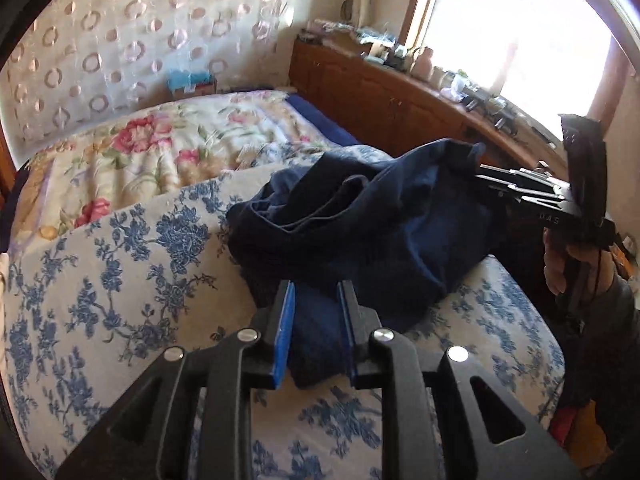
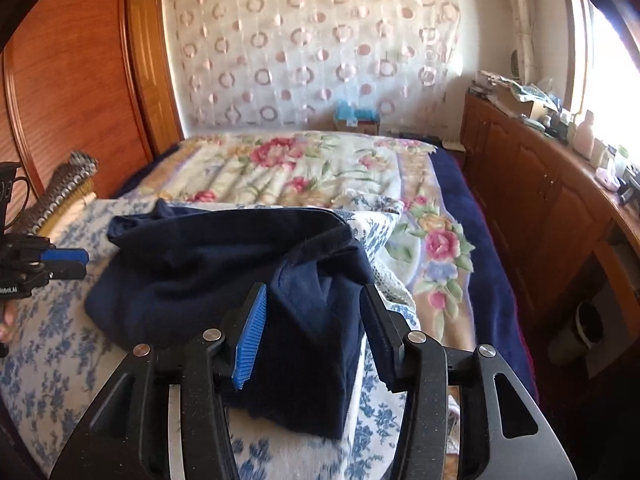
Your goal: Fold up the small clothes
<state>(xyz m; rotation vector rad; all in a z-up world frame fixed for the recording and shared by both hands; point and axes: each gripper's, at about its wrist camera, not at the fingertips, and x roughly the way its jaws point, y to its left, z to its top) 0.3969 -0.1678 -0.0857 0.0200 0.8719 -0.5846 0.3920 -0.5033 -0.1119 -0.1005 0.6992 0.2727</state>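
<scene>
The right claw (image 1: pixel 486 178) had its tips buried in the navy garment (image 1: pixel 360 220), its grip unreadable. Items on the sideboard (image 2: pixel 540 176) were too small to identify.

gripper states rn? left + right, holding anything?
Left gripper: jaws open, straddling an edge of the navy garment, not clamped.
Right gripper: jaws open around garment's near fold, not clamped.

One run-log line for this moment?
navy garment crumpled on bed | left gripper open | right gripper open | fold unfinished
</scene>
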